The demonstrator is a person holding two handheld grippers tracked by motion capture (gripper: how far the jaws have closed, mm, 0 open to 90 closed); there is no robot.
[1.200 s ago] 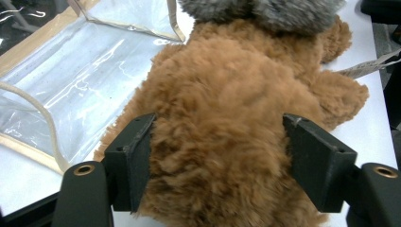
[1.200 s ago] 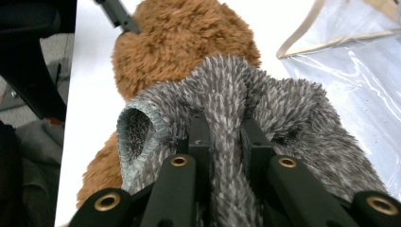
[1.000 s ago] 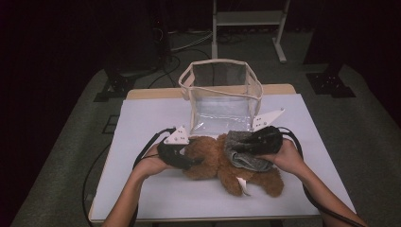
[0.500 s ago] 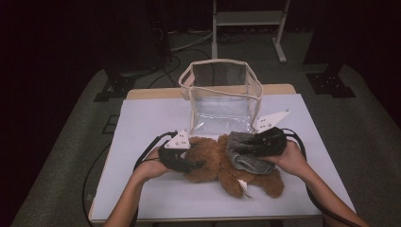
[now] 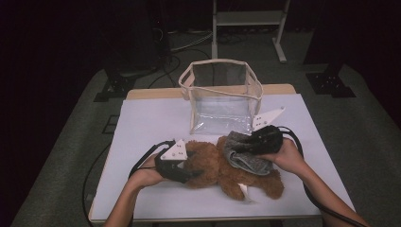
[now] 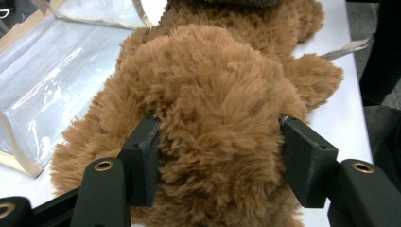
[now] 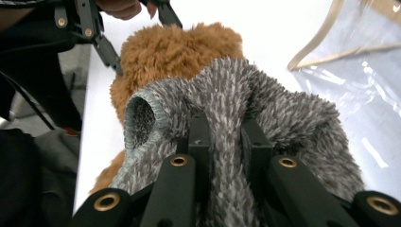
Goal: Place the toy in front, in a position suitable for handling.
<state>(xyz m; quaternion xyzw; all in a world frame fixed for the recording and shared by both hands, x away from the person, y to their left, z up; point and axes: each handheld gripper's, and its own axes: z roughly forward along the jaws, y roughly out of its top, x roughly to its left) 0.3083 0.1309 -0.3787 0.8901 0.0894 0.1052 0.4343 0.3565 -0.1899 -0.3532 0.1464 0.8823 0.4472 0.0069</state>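
A brown teddy bear (image 5: 213, 166) lies on the white table (image 5: 151, 123) with a grey fuzzy sweater (image 5: 246, 158) on its body. My left gripper (image 5: 196, 172) comes in from the left, its pads pressed into the fur on both sides of the bear's head (image 6: 213, 94). Its jaws have just been opening a little, with the head still between them. My right gripper (image 5: 236, 147) reaches in from the right and is shut on a bunched fold of the grey sweater (image 7: 265, 109). In the right gripper view the sweater's armhole (image 7: 142, 116) gapes at the left.
A clear plastic bag with beige trim (image 5: 220, 94) stands open just behind the bear. Cables trail from both grippers across the table. A white tag (image 5: 246, 191) sticks out under the bear near the front edge. A white rack (image 5: 246, 19) stands on the floor beyond.
Both hands and the bear stay nearly where they were. The left gripper has shifted slightly on the bear's head.
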